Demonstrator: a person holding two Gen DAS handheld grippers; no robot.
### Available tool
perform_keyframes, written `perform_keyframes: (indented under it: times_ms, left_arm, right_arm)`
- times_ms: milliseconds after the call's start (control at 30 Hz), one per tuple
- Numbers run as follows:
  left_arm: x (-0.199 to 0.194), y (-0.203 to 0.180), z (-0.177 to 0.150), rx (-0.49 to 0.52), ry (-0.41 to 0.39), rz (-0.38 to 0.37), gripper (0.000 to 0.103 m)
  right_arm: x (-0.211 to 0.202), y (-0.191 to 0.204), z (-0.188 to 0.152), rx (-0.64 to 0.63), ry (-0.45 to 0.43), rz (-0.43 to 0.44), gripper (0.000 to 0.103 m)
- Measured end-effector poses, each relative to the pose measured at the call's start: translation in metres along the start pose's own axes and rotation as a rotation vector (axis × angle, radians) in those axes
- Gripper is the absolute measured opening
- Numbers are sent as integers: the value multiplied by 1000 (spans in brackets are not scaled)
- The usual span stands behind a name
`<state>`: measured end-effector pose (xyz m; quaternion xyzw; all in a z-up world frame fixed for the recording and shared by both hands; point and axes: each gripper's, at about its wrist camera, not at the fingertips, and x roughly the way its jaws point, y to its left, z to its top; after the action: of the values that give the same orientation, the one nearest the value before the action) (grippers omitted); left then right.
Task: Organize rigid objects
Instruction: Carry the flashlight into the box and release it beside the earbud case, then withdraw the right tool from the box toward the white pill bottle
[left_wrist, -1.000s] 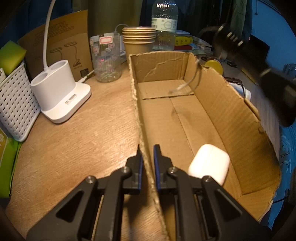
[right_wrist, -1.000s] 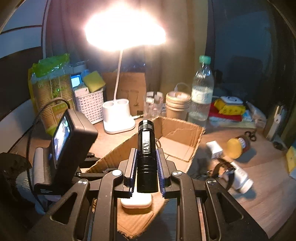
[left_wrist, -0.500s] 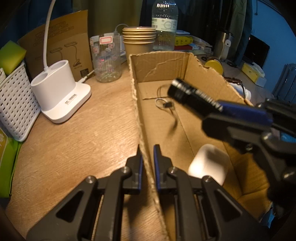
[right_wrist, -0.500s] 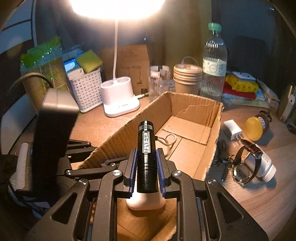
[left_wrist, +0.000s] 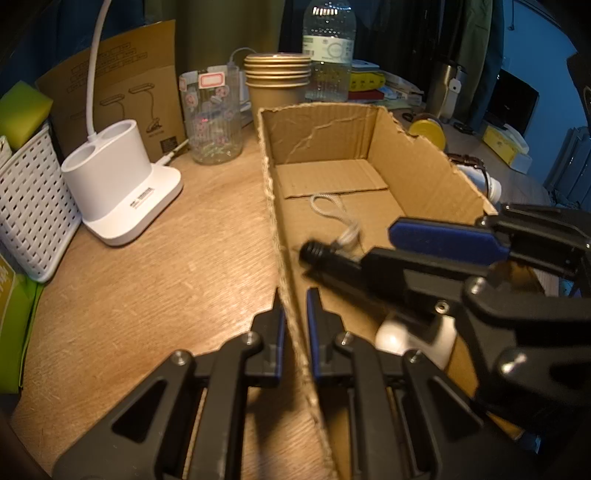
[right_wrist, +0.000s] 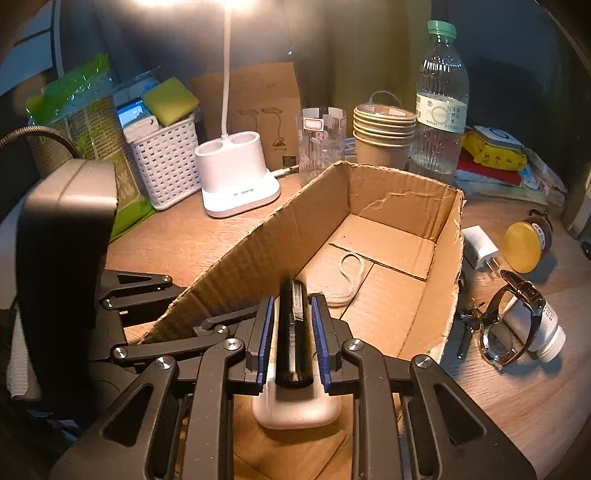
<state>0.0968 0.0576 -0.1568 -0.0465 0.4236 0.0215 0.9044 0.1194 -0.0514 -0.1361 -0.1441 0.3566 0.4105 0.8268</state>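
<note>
An open cardboard box (left_wrist: 424, 173) lies on the wooden desk. My left gripper (left_wrist: 295, 295) is shut on its left wall near the front. Inside the box, my right gripper (right_wrist: 291, 299) holds its jaws around a black flashlight (right_wrist: 293, 332). The jaws are opening and a thin gap shows on each side of the barrel. The flashlight (left_wrist: 325, 258) points down toward the box floor, its pale wrist cord (right_wrist: 349, 273) lying ahead of it. A white rounded case (right_wrist: 295, 410) rests on the floor under the flashlight's tail.
Left of the box stand a white lamp base (left_wrist: 122, 184), a white basket (left_wrist: 29, 206) and a glass (left_wrist: 212, 114). Paper cups (left_wrist: 277, 77) and a water bottle (left_wrist: 328, 51) stand behind. A watch (right_wrist: 513, 325), charger plug (right_wrist: 478, 247), keys (right_wrist: 465, 325) and yellow-lidded jar (right_wrist: 524, 243) lie right.
My right gripper came down into the box with the flashlight, tipping it nose-down. Its pads have parted slightly from the barrel. The left gripper kept its hold on the wall.
</note>
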Motion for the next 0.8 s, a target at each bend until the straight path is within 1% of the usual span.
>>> perform_keyframes:
  times_ms: [67, 133, 267, 467, 533, 667, 800]
  left_arm:
    - [0, 0, 0, 1, 0, 0, 11]
    - [0, 0, 0, 0, 0, 0, 11]
    - [0, 0, 0, 0, 0, 0, 11]
    - [0, 0, 0, 0, 0, 0, 11]
    - [0, 0, 0, 0, 0, 0, 11]
    - [0, 0, 1, -1, 0, 0, 11]
    - [0, 0, 0, -1, 0, 0, 11]
  right_arm:
    - [-4, -3, 0, 14, -7, 15, 26]
    - [-10, -4, 1, 22, -18, 10, 31]
    - [-22, -13, -1, 36, -48, -19, 32]
    - [-32, -23, -8, 61, -59, -44, 32]
    - [-32, -21, -10, 41, -49, -59, 32]
    - [-31, -7, -13, -47, -34, -118, 32]
    - [-31, -5, -15, -57, -31, -130, 32]
